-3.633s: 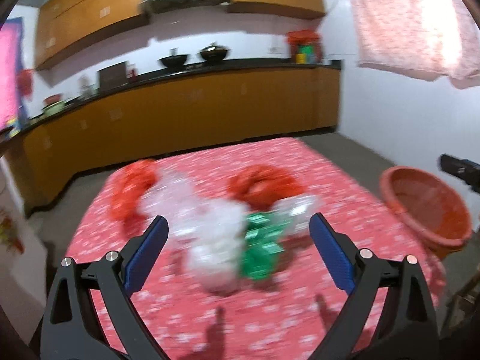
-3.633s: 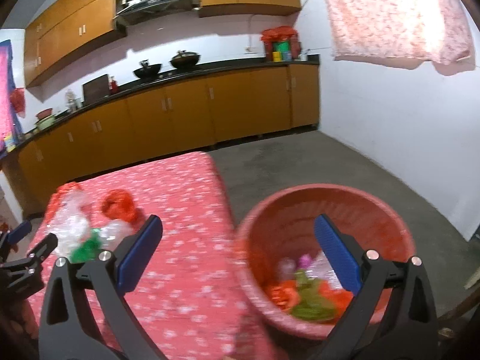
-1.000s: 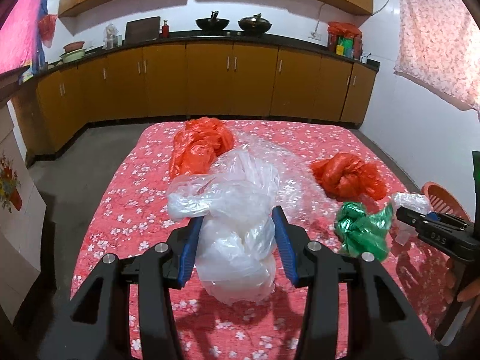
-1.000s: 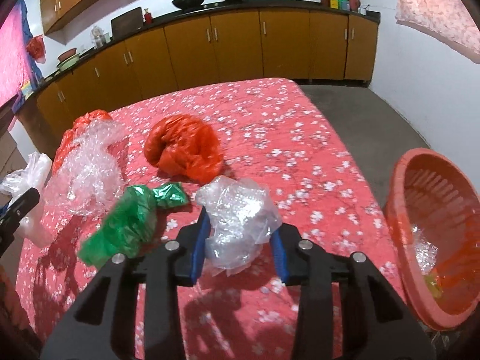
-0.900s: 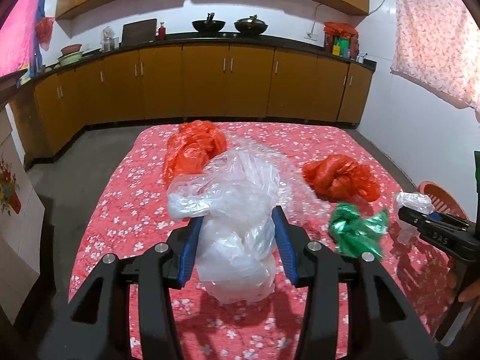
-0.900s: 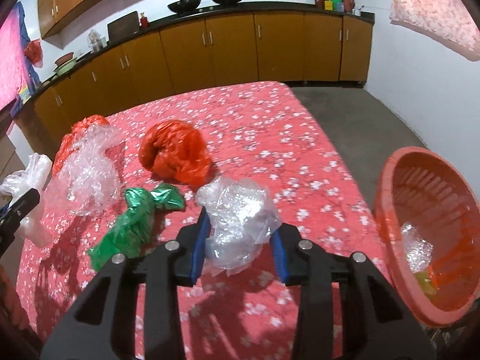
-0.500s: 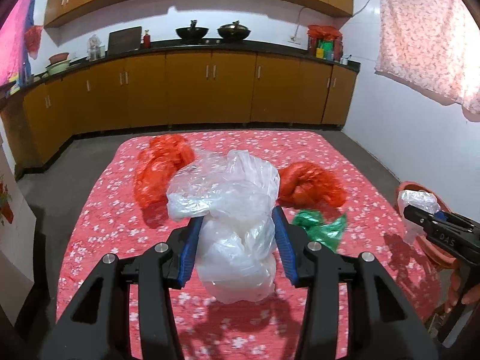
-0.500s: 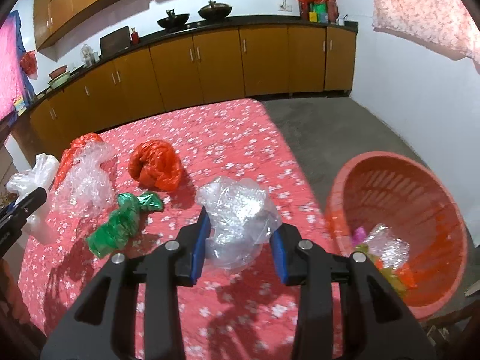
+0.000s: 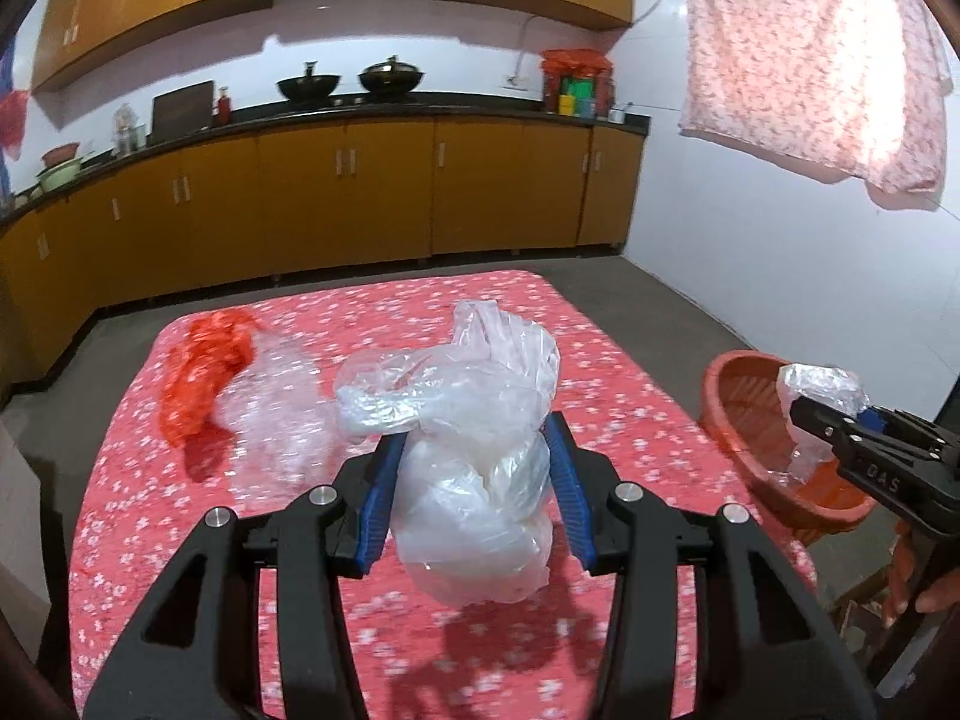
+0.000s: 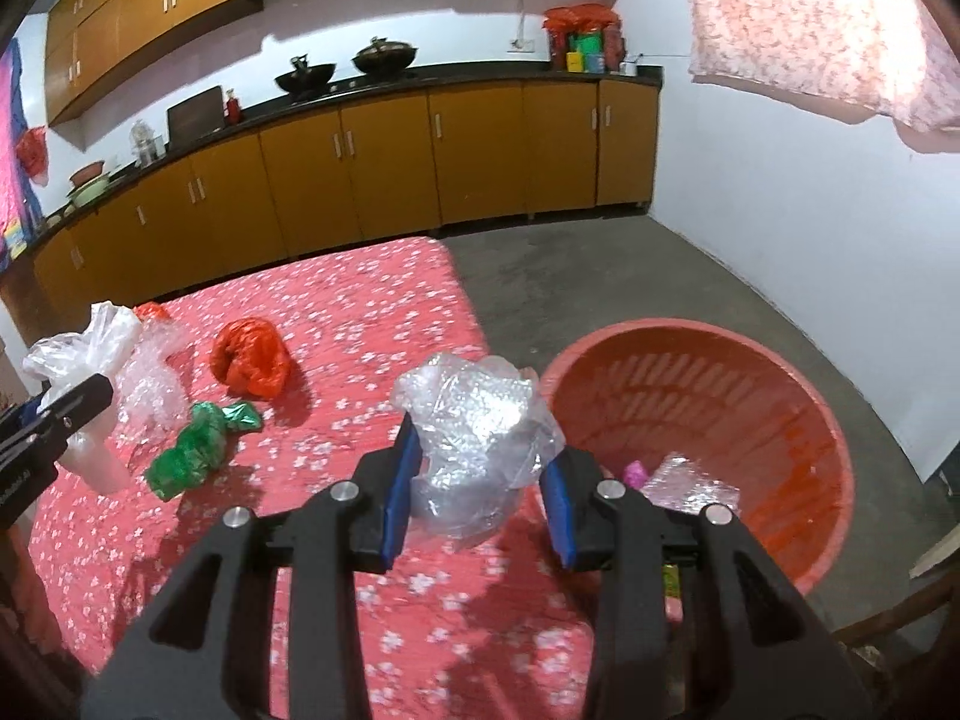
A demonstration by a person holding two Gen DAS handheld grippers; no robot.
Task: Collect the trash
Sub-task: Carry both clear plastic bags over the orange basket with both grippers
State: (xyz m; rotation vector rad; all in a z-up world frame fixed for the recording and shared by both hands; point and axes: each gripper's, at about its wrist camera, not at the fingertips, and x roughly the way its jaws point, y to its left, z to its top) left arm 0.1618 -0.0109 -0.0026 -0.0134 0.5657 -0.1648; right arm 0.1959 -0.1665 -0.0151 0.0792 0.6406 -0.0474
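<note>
Currently we're carrying trash: left claw (image 9: 471, 498) is pinching a white plastic bag (image 9: 468, 450) above the counter (image 9: 120, 510), right claw (image 10: 477, 486) is clamping a bubble-wrap wad (image 10: 474, 426) beside the red basket (image 10: 780, 360). Risk: light wads are likely snagging on pads at release, dropping short of the rim.

Open-topped basket (image 10: 708, 354) beside table edge (image 10: 468, 324), bare cloth ahead of right tongs (image 10: 478, 495), red bag (image 10: 252, 360) further left

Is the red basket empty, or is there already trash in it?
Not empty: the red basket already holds bubble wrap and a small pink piece.
</note>
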